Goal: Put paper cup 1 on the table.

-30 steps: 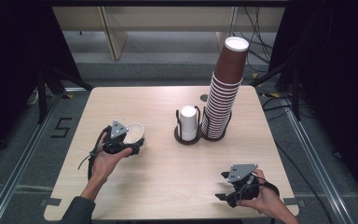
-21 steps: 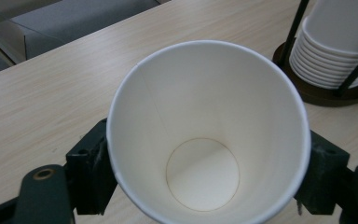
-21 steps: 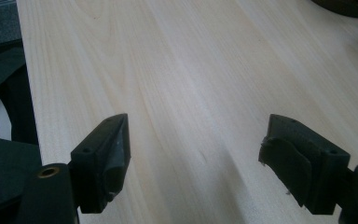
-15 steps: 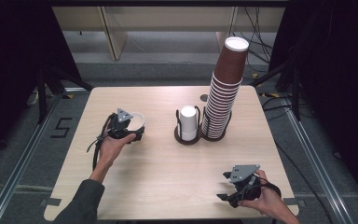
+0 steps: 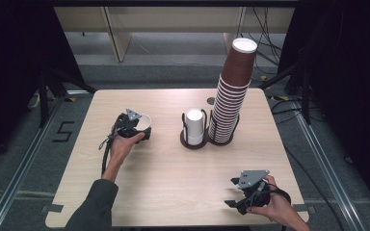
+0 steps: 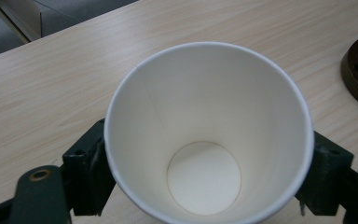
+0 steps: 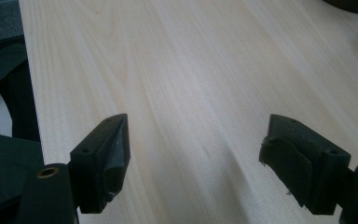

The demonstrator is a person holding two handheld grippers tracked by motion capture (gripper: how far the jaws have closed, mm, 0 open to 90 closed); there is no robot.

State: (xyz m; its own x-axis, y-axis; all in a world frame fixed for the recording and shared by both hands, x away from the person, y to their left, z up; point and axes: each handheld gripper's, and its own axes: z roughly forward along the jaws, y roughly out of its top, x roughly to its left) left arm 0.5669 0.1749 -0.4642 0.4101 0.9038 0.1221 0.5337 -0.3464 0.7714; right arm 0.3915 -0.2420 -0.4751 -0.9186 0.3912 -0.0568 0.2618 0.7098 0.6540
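Landmark: brown cup holder (image 5: pixel 194 140) at the middle of the desk (image 5: pixel 173 187), with a white cup (image 5: pixel 194 124) standing in it.
Cup stack: tall brown stack (image 5: pixel 231 96), touching the holder's right side.
Paper cup: white inside (image 6: pixel 205 135), well left of the holder, between the left gripper's (image 5: pixel 134 126) fingers (image 6: pixel 86 163).
Left fingers: have just been opening a little, close against the cup's sides; whether they press it, I cannot tell.
Right gripper: (image 5: pixel 243 192) near the desk's front edge, right of and nearer than the holder.
Right fingers: (image 7: pixel 107 154) spread apart, holding nothing, bare desk between them.

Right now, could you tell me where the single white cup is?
In the high view the cup is on the table's left side, between the left gripper's jaws, left of the cup holder.
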